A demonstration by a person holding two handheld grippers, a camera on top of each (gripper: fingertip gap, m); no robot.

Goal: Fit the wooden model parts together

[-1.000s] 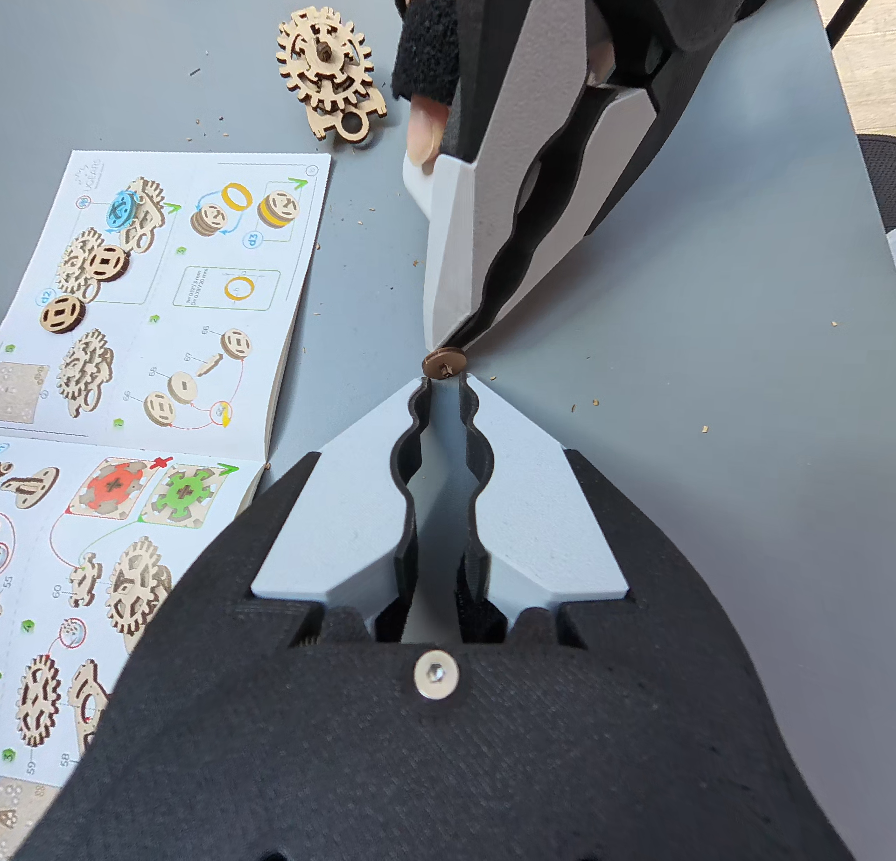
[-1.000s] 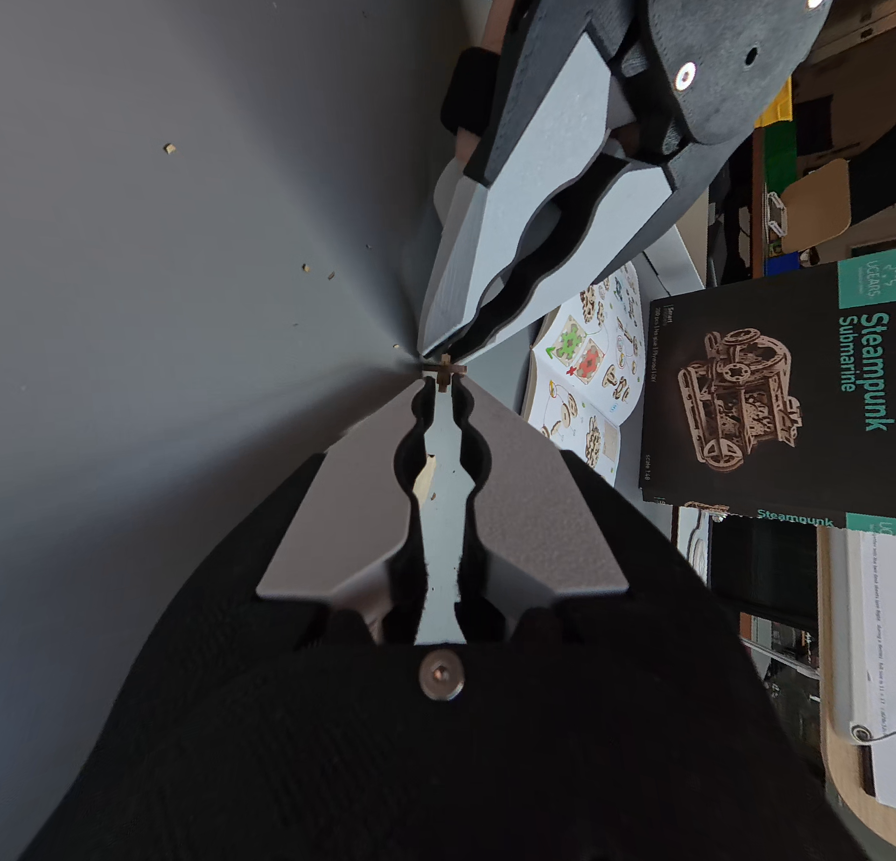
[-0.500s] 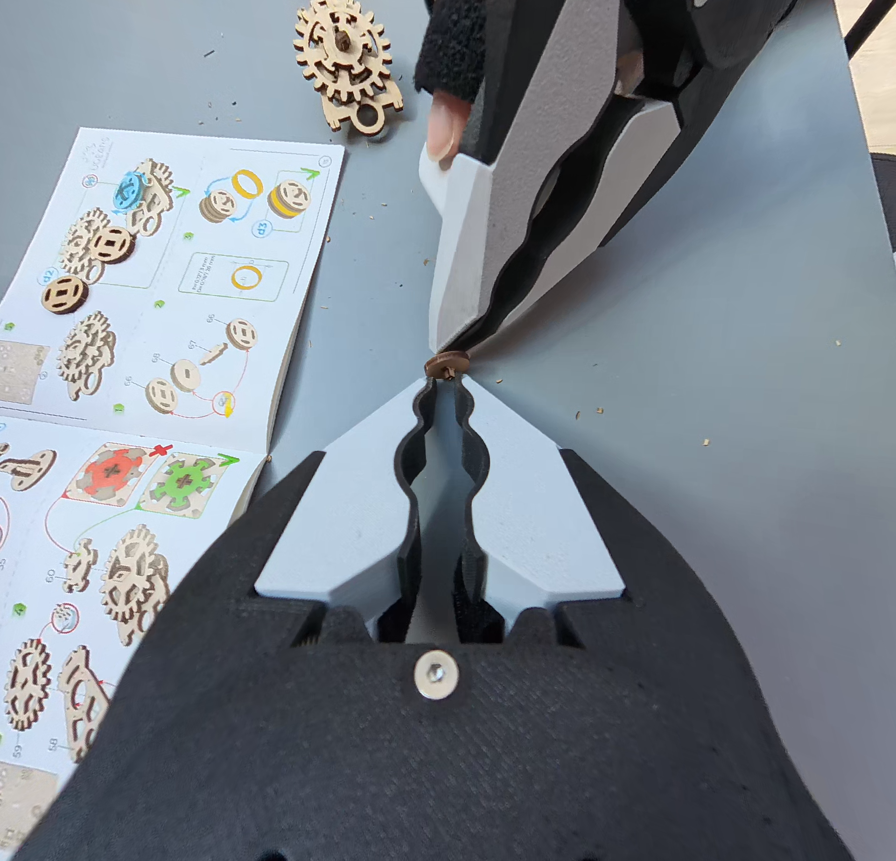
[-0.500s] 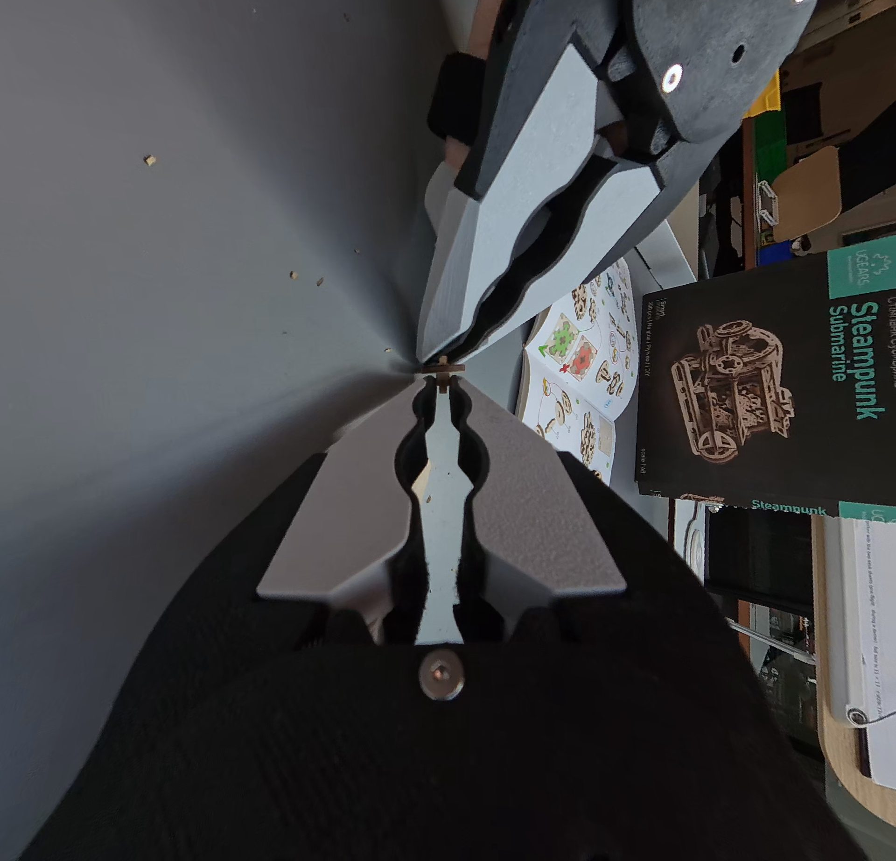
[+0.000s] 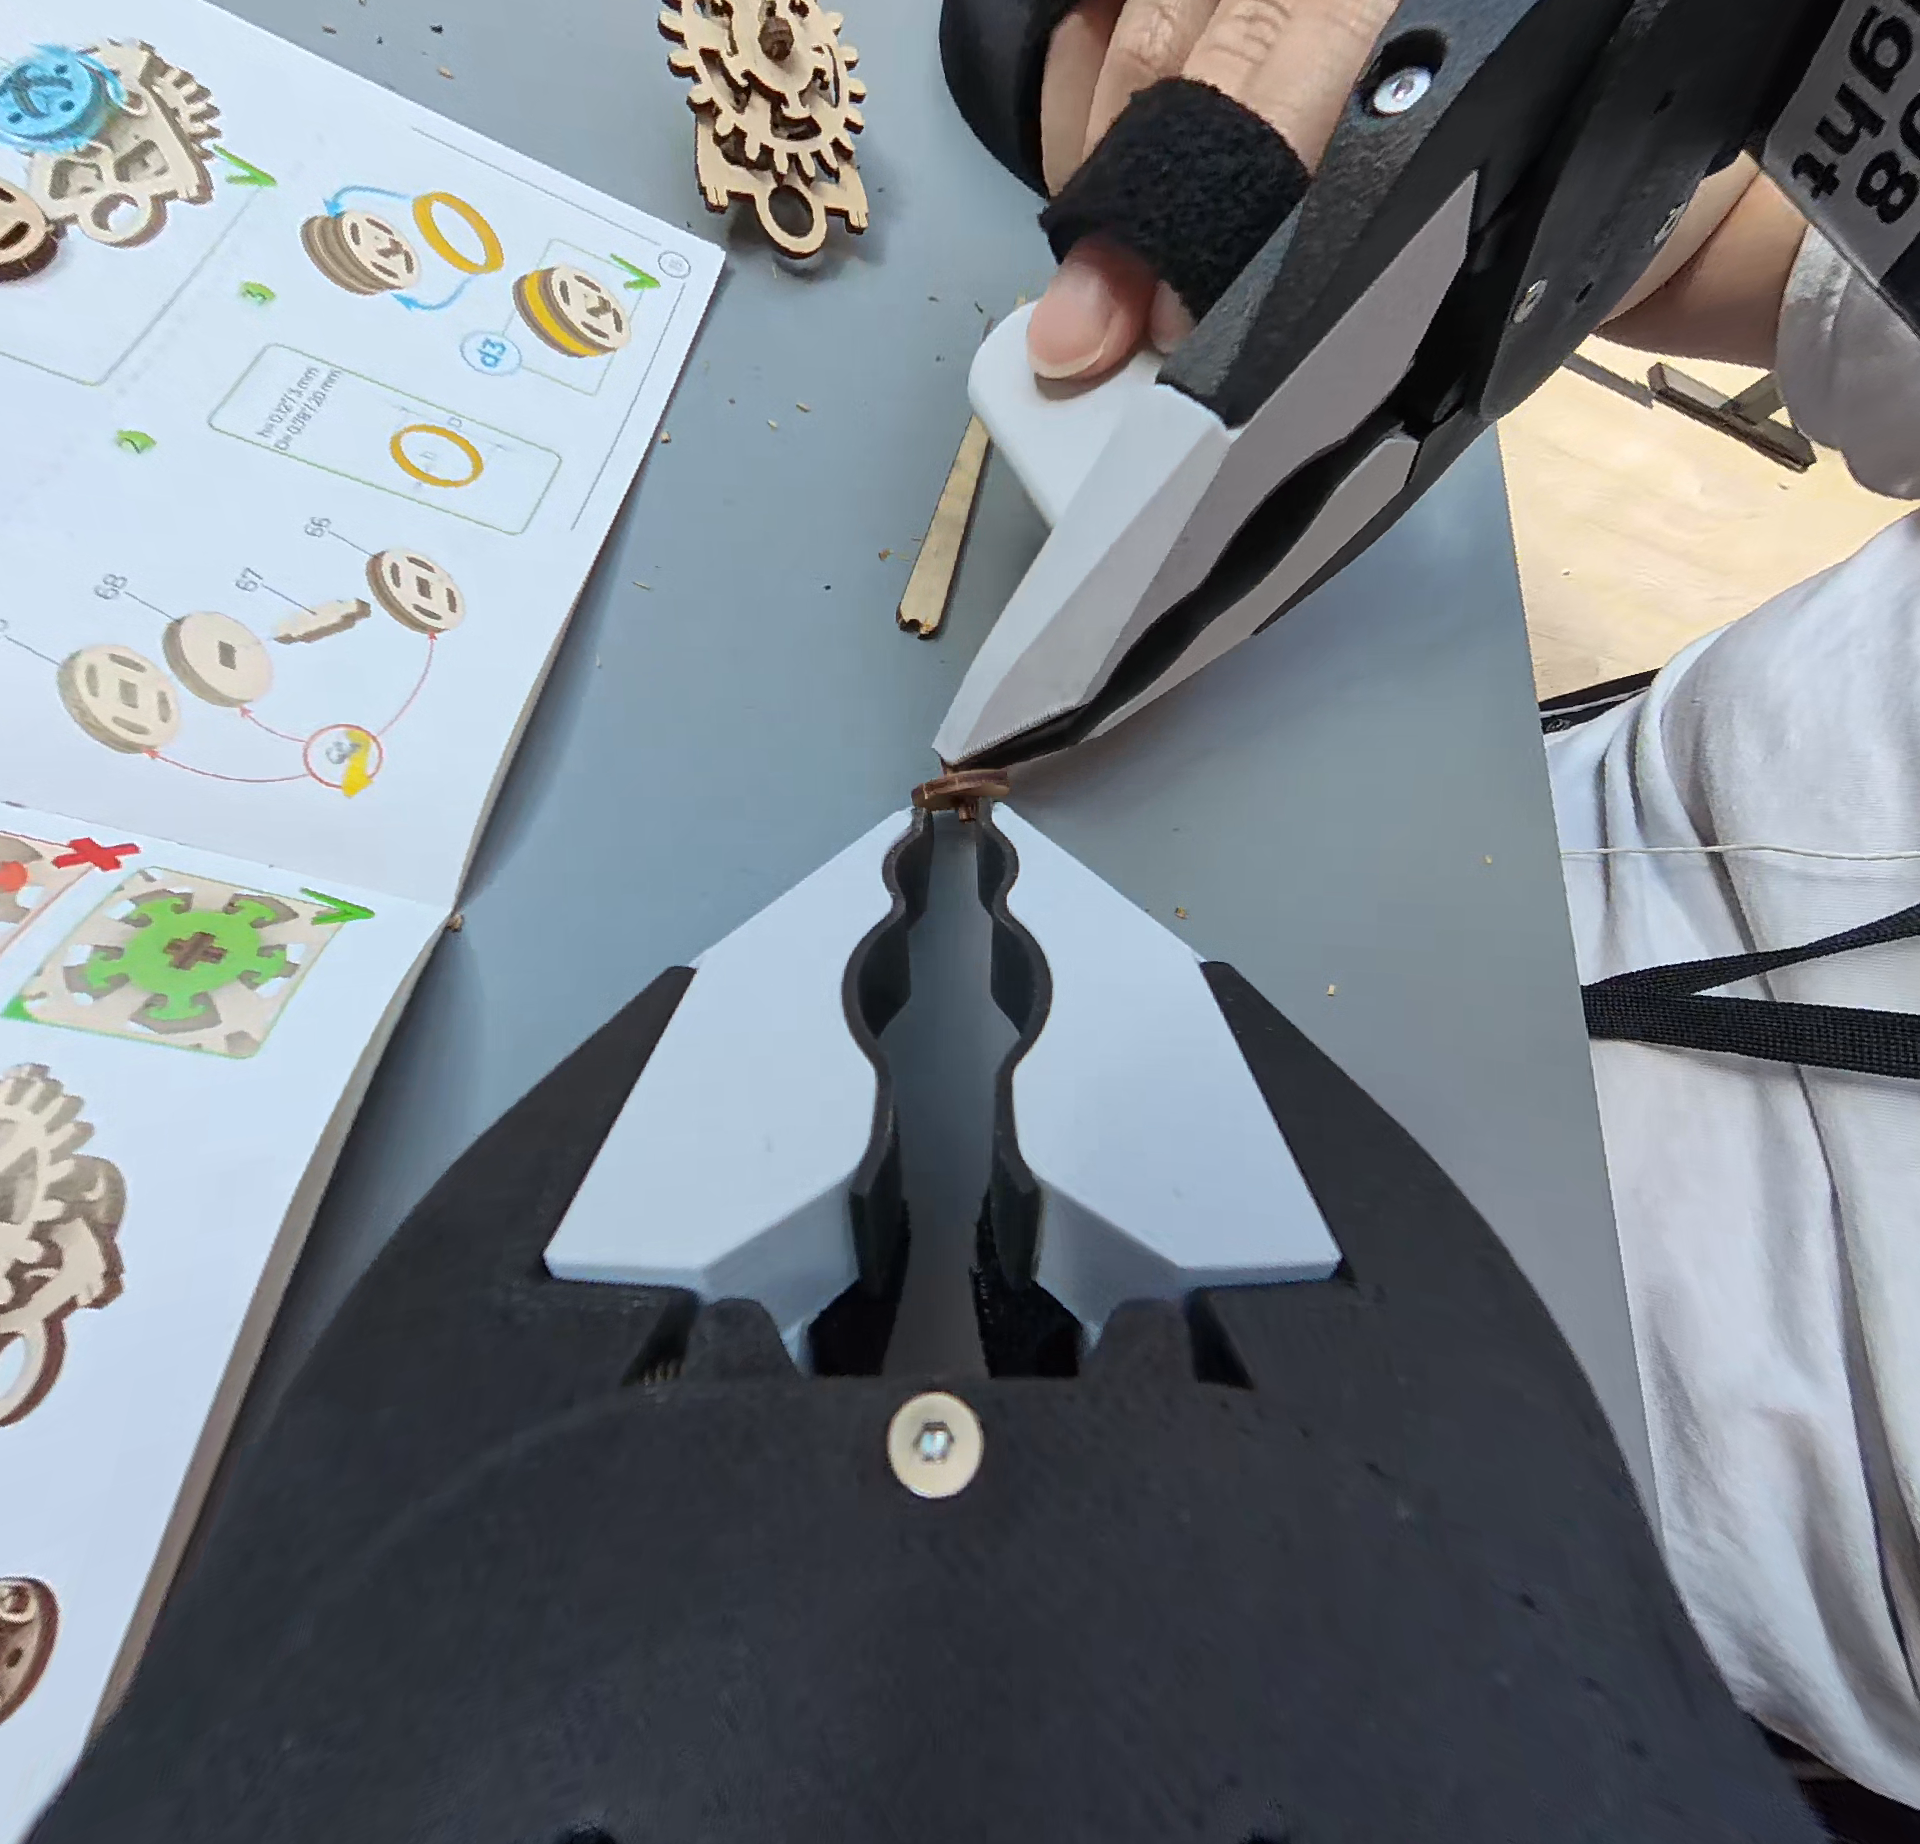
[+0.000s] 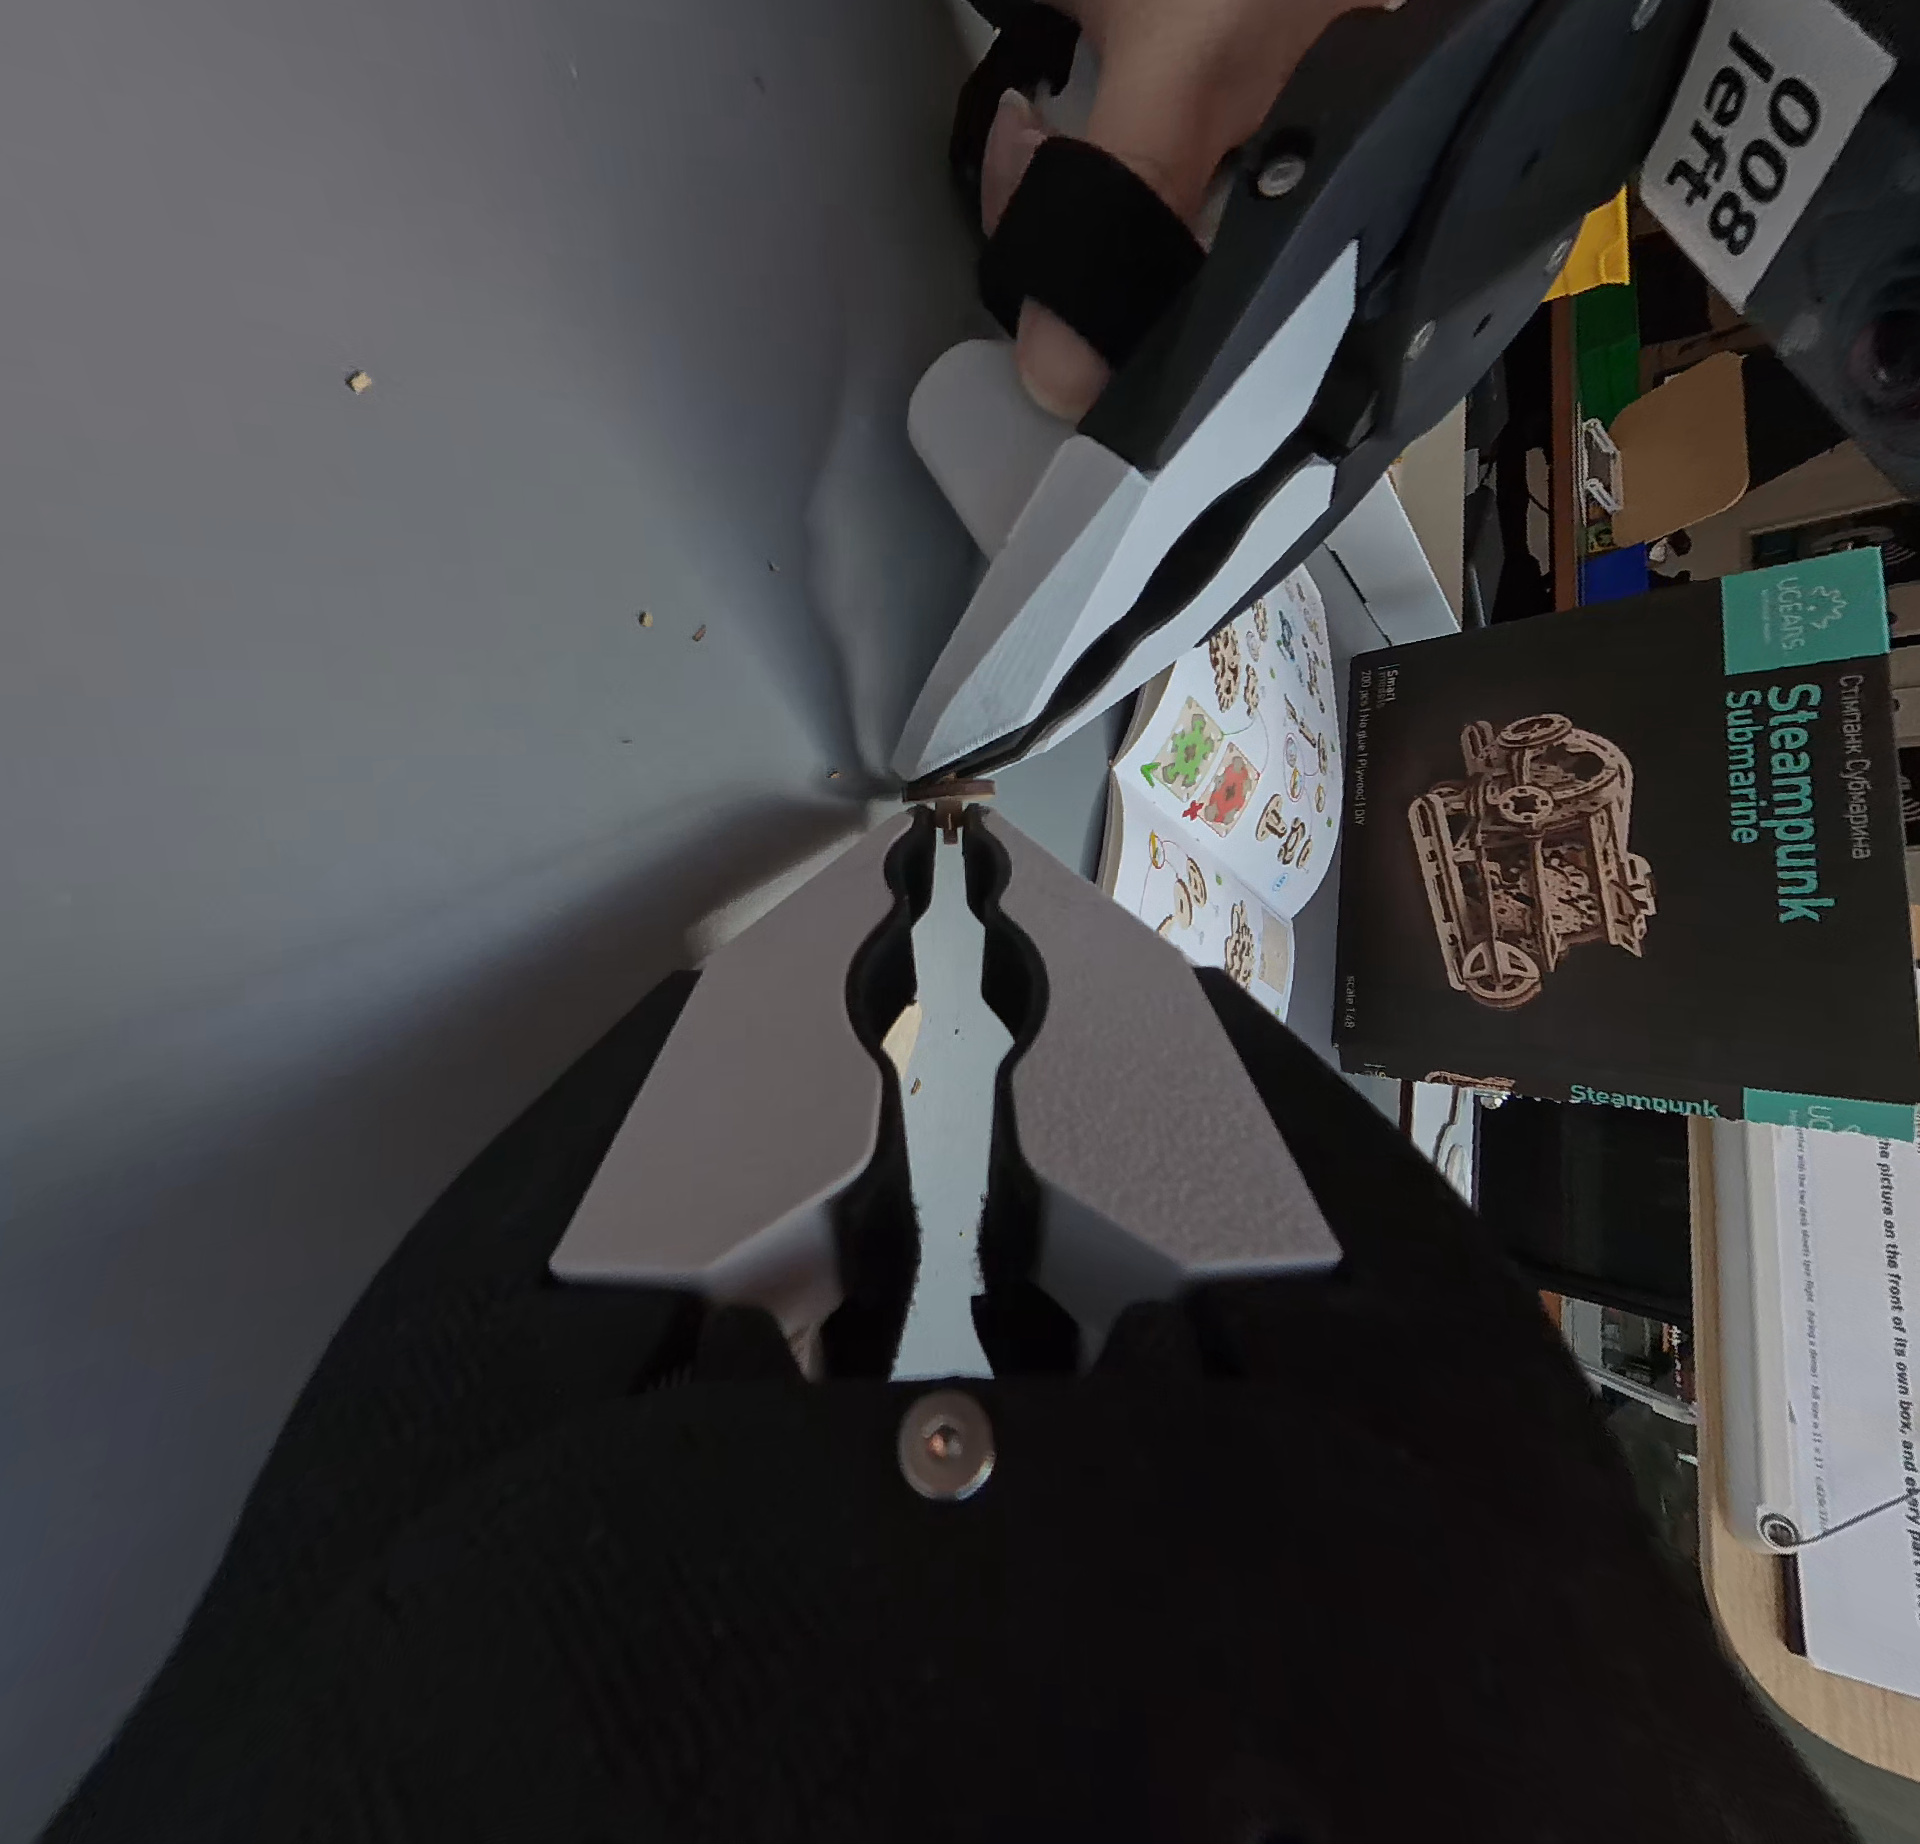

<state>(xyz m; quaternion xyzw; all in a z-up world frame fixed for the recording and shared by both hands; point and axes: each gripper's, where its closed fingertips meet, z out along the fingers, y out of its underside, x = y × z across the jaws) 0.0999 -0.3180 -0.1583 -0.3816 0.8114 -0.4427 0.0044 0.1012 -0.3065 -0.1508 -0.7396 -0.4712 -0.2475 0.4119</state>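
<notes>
- The left claw [image 5: 951, 826] and right claw [image 6: 943, 844] meet tip to tip above the grey desk [image 5: 1299, 859].
- Left claw pinches a small wooden disc [image 5: 961, 786]; right claw pinches its short peg [image 6: 948, 837].
- An open instruction booklet [image 5: 312, 547] and a gear assembly [image 5: 769, 90] lie beyond on the desk.

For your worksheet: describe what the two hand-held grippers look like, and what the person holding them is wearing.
Both the left gripper and right gripper have black textured bodies, pale grey wedge fingers with wavy black inner pads, one silver screw, and a white label. Each hand has a black finger strap. The person wears a light sleeve.
</notes>
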